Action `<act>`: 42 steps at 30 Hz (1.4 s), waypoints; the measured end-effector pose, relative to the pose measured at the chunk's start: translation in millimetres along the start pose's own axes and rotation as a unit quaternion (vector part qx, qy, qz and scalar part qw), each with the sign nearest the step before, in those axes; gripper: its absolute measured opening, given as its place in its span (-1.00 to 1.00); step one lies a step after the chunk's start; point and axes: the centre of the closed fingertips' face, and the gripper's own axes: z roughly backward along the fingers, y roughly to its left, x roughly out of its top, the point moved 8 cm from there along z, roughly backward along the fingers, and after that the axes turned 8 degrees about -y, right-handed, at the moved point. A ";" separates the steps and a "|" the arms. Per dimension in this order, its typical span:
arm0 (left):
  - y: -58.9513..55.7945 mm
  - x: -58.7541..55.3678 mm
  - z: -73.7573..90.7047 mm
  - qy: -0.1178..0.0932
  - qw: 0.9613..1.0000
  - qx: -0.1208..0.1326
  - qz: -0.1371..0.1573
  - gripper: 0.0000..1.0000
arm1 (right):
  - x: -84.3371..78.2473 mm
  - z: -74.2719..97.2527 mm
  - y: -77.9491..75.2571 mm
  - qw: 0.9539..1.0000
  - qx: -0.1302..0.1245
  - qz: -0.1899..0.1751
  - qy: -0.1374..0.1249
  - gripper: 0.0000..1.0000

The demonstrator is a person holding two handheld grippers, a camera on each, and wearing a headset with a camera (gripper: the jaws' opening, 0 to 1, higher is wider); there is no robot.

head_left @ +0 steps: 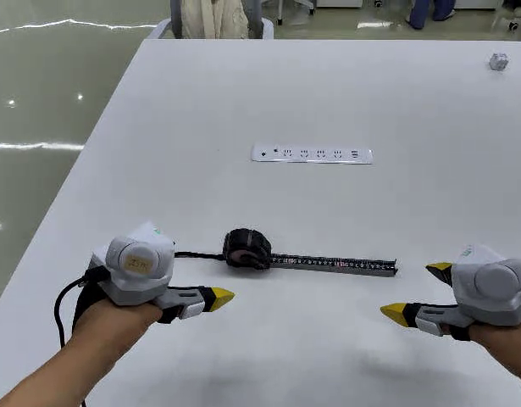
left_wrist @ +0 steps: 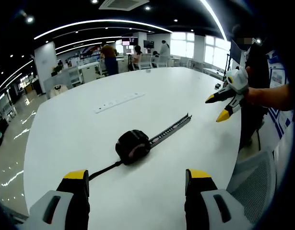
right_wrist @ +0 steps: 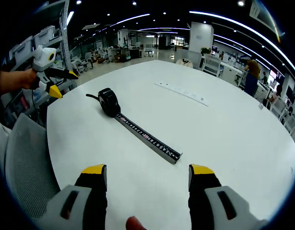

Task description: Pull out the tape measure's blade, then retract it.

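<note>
White table bears tape measure, blade markings illegible

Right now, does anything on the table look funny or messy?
Only the tape measure: its blade lies stretched out flat on the table, not wound back in. The left gripper and right gripper are open and apart from it. Nothing looks spilled or broken.

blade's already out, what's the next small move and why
Probably move the left tool onto the black case and close on it: the blade lies pulled out, the case is nearer that tool, and it and the right tool are open, touching nothing.
</note>
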 end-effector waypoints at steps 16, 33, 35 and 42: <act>-0.2 -4.4 31.6 -0.006 0.999 0.043 0.026 0.64 | 12.9 21.2 13.1 1.000 -0.025 -0.008 -0.016 0.55; -18.4 -4.4 47.9 -0.018 0.994 0.085 0.068 0.79 | 15.5 43.3 26.0 0.997 -0.048 -0.042 -0.033 0.62; -19.7 -4.7 49.4 -0.018 0.994 0.085 0.072 0.79 | 16.5 45.3 28.7 0.997 -0.051 -0.047 -0.035 0.64; -21.2 -8.8 52.5 -0.011 0.993 0.091 0.078 0.86 | 17.3 51.0 32.9 0.995 -0.062 -0.062 -0.039 0.68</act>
